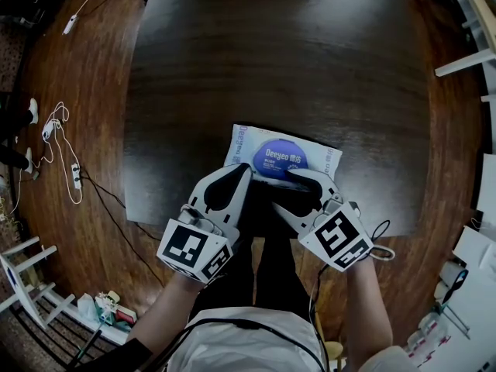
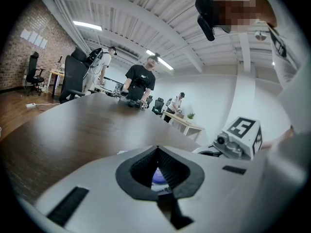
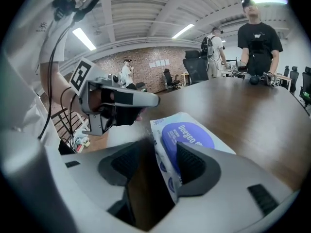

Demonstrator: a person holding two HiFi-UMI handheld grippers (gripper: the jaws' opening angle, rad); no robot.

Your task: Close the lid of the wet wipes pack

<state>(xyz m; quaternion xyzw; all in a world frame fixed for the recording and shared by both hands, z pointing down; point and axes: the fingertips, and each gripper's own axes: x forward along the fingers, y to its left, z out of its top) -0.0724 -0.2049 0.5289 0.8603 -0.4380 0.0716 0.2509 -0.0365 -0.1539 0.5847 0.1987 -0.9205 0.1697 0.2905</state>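
The white wet wipes pack (image 1: 322,160) lies flat on the dark table (image 1: 279,68), close to its near edge. Its blue oval lid (image 1: 280,158) faces up and looks flat. My left gripper (image 1: 244,168) is shut, its tips resting at the pack's near left edge. A bit of the lid (image 2: 158,176) shows through the gap in its pads. My right gripper (image 1: 288,189) is open at the pack's near right side. In the right gripper view the pack's (image 3: 160,124) near edge sits between the right gripper's (image 3: 160,147) jaws, beside the lid (image 3: 188,134); the left gripper (image 3: 153,100) hovers just beyond.
The table's front edge (image 1: 256,222) runs just under both grippers, with my legs below it. Cables and power strips (image 1: 62,153) lie on the wood floor at left. White furniture (image 1: 465,60) stands at right. People (image 2: 138,84) stand at the table's far end.
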